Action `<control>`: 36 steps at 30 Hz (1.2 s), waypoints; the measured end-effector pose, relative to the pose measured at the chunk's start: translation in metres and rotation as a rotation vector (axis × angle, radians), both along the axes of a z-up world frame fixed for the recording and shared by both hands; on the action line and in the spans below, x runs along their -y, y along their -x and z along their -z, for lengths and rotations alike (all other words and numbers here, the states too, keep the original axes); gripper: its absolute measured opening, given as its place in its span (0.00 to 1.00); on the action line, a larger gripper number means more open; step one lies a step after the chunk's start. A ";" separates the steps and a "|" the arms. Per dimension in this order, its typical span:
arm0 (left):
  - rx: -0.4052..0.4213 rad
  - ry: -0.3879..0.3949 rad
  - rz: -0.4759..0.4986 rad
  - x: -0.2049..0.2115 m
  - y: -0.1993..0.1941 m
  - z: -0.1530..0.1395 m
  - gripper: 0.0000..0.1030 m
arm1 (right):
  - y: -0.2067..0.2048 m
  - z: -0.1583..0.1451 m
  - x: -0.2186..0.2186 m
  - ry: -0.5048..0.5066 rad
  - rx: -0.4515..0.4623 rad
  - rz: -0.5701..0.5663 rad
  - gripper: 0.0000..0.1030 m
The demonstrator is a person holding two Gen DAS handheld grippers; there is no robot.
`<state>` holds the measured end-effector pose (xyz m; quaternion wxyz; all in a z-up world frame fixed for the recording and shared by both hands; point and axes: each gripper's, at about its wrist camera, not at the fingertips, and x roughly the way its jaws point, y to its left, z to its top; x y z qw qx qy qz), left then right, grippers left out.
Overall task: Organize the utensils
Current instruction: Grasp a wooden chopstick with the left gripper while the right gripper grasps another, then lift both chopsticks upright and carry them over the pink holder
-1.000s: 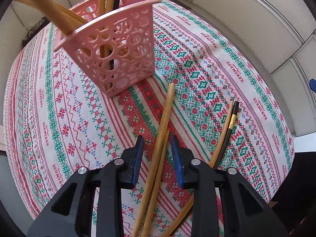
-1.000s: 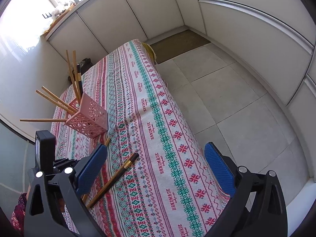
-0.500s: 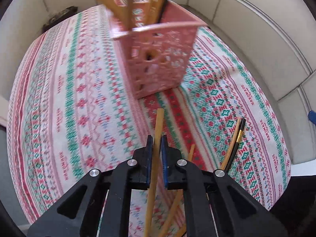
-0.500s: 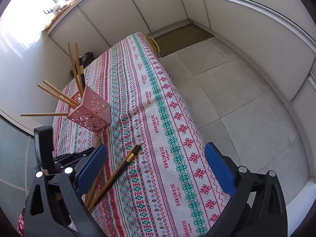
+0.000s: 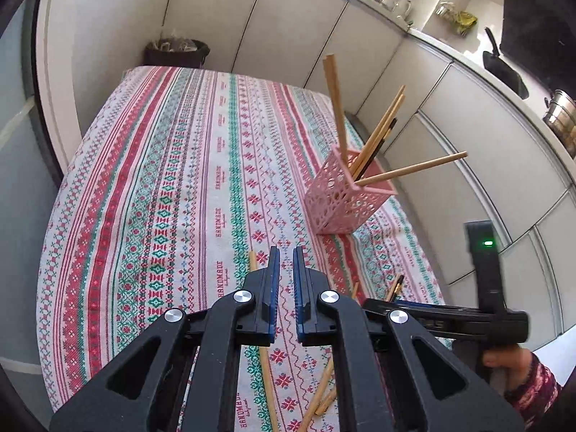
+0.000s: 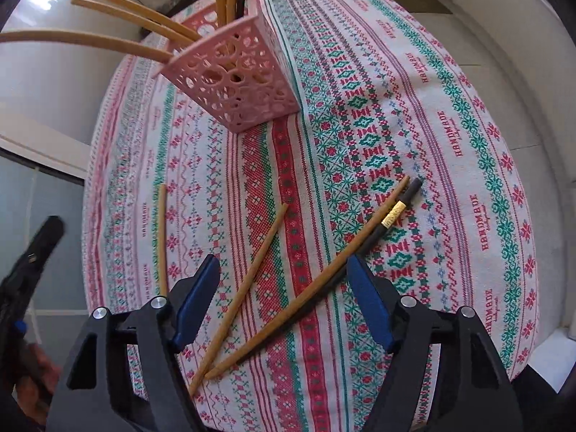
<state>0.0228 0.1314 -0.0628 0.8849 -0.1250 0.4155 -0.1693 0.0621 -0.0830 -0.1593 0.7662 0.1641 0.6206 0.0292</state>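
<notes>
A pink perforated holder point(image 5: 345, 194) point(image 6: 235, 82) stands on the patterned tablecloth point(image 5: 162, 180) with several wooden chopsticks and a black one in it. My left gripper point(image 5: 285, 262) is almost shut with nothing between its pads, above the cloth. A wooden chopstick point(image 5: 264, 352) lies on the cloth beneath it. My right gripper point(image 6: 282, 277) is open and empty, over loose chopsticks: a wooden one point(image 6: 244, 288), a longer wooden one point(image 6: 313, 280), a black one with a gold band point(image 6: 394, 212), and a thin one point(image 6: 162, 237) to the left. The right gripper's body shows in the left wrist view point(image 5: 482, 288).
White cabinet fronts point(image 5: 288, 36) run behind the table, with a counter holding pots point(image 5: 558, 115) above. A dark bin point(image 5: 176, 52) stands at the table's far end. The floor point(image 6: 504, 36) lies to the right of the table edge.
My left gripper held a wooden chopstick half a second ago; now it is empty and turned left, the chopstick lying on the cloth. My right gripper has dropped low over the loose chopsticks.
</notes>
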 end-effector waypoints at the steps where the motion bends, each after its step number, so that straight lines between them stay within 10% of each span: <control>1: 0.008 -0.010 0.000 -0.001 0.000 0.000 0.07 | -0.004 0.003 -0.006 0.034 -0.010 0.001 0.63; 9: -0.005 -0.091 -0.075 -0.007 -0.018 0.003 0.16 | -0.006 0.018 -0.041 0.203 0.004 0.087 0.46; 11: -0.087 -0.119 -0.050 0.000 -0.029 0.016 0.49 | -0.002 0.021 -0.047 0.248 0.039 0.073 0.12; 12: -0.146 -0.149 -0.035 0.007 -0.037 0.026 0.79 | 0.000 0.022 -0.047 0.237 0.048 0.056 0.12; 13: -0.185 -0.183 -0.034 0.014 -0.043 0.035 0.83 | 0.002 0.023 -0.047 0.228 0.053 0.037 0.11; 24: -0.440 -0.492 -0.044 0.076 -0.087 0.096 0.83 | 0.011 0.021 -0.036 0.162 -0.006 -0.136 0.08; 27: -0.412 -0.526 -0.030 0.085 -0.087 0.106 0.76 | 0.001 0.020 -0.029 0.141 -0.009 -0.159 0.09; 33: -0.337 -0.386 0.022 0.082 -0.089 0.099 0.06 | 0.001 0.014 -0.001 0.031 0.026 -0.126 0.06; 36: -0.308 -0.243 0.023 0.061 -0.086 0.087 0.06 | 0.011 -0.006 0.006 0.002 0.173 -0.119 0.06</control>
